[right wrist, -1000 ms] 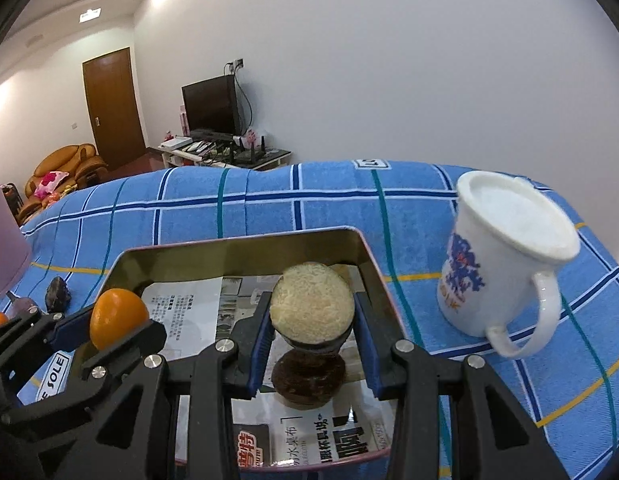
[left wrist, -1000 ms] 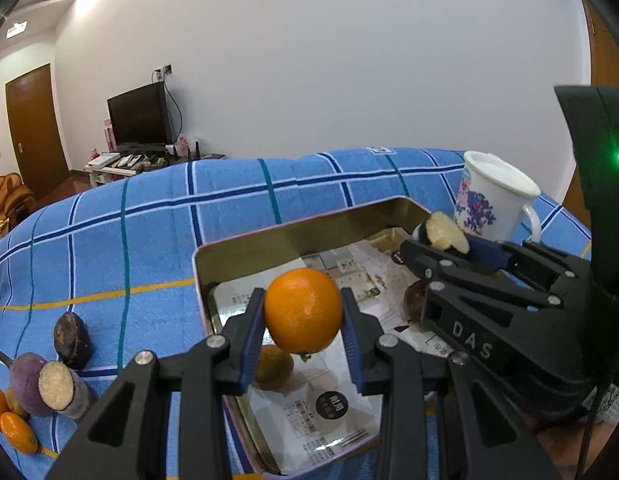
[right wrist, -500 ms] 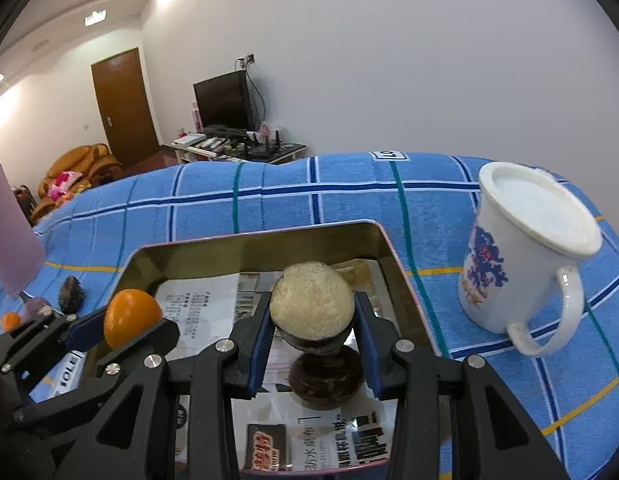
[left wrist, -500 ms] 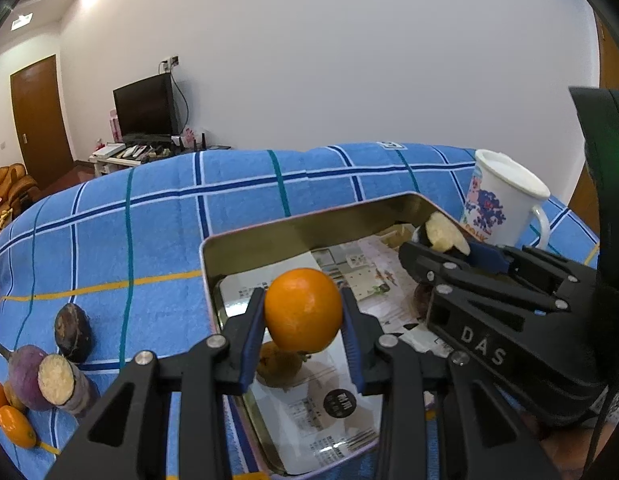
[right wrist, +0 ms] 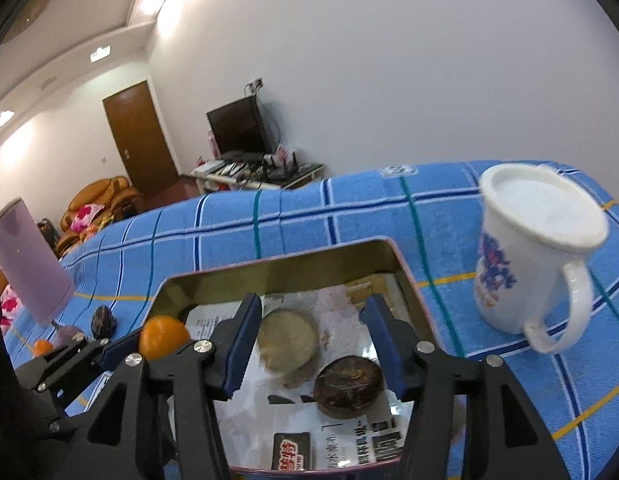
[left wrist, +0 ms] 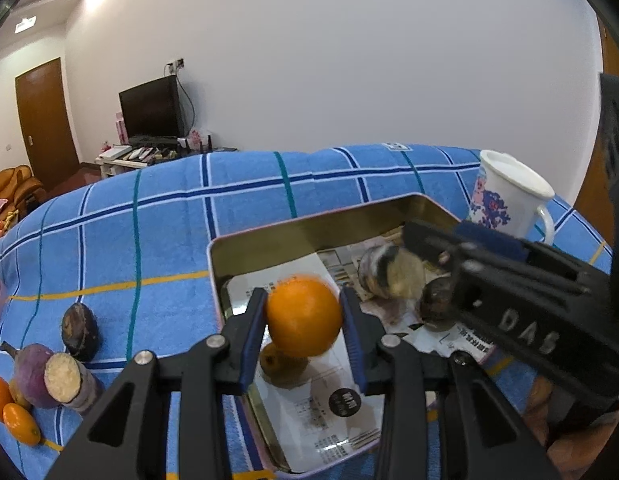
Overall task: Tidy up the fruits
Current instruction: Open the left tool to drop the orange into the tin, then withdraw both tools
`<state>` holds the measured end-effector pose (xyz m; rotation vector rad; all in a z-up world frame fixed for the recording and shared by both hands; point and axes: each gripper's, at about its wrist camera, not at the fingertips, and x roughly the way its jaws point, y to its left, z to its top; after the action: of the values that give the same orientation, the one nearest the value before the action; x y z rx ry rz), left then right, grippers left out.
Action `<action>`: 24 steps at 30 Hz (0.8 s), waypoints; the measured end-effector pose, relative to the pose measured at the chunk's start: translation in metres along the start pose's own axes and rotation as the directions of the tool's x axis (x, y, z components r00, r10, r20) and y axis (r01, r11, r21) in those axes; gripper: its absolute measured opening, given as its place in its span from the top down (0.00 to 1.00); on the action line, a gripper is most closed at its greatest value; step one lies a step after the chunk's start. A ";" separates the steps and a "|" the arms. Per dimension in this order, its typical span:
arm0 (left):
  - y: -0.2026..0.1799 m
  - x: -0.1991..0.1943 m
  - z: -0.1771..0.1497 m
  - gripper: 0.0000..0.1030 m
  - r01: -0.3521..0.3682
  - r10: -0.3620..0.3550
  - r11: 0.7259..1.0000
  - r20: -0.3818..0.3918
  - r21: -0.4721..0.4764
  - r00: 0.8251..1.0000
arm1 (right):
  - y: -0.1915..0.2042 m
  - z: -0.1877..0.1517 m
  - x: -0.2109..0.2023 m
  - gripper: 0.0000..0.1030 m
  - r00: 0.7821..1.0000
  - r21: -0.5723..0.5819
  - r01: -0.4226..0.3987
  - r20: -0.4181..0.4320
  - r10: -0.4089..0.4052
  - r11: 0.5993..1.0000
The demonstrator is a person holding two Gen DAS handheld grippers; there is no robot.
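Now | left claw [left wrist: 303, 322] opening, orange [left wrist: 303, 316] between | right claw [right wrist: 315, 340] spreading, tilted over tin [right wrist: 277, 270]

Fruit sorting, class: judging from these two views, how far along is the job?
Done: a dark round piece and a small brown fruit lie in the tin. In hand: the orange sits between the opening left gripper; the opening right gripper is dropping a pale cut piece. Left: several pieces on the cloth.
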<state>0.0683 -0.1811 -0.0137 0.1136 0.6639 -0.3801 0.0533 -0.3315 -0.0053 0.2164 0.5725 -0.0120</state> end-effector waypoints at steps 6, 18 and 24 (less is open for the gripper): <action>-0.006 -0.021 -0.003 0.02 -0.076 0.074 0.997 0.109 0.020 0.991 | -0.005 0.004 -0.021 0.35 0.991 0.032 0.058 0.122 -0.061 0.998; 0.011 -0.046 -0.005 0.00 -0.206 0.204 0.979 0.216 -0.015 0.955 | 0.002 -0.002 -0.043 0.33 0.965 0.022 0.124 0.230 -0.126 0.992; 0.021 -0.052 -0.013 0.00 -0.267 0.264 0.964 0.229 -0.019 0.937 | 0.007 -0.009 -0.058 0.33 0.941 0.007 0.136 0.313 -0.132 0.991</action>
<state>0.0316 -0.1429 0.0076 0.1660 0.4095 -0.1331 0.0001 -0.3259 0.0195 0.1567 0.2693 -0.1718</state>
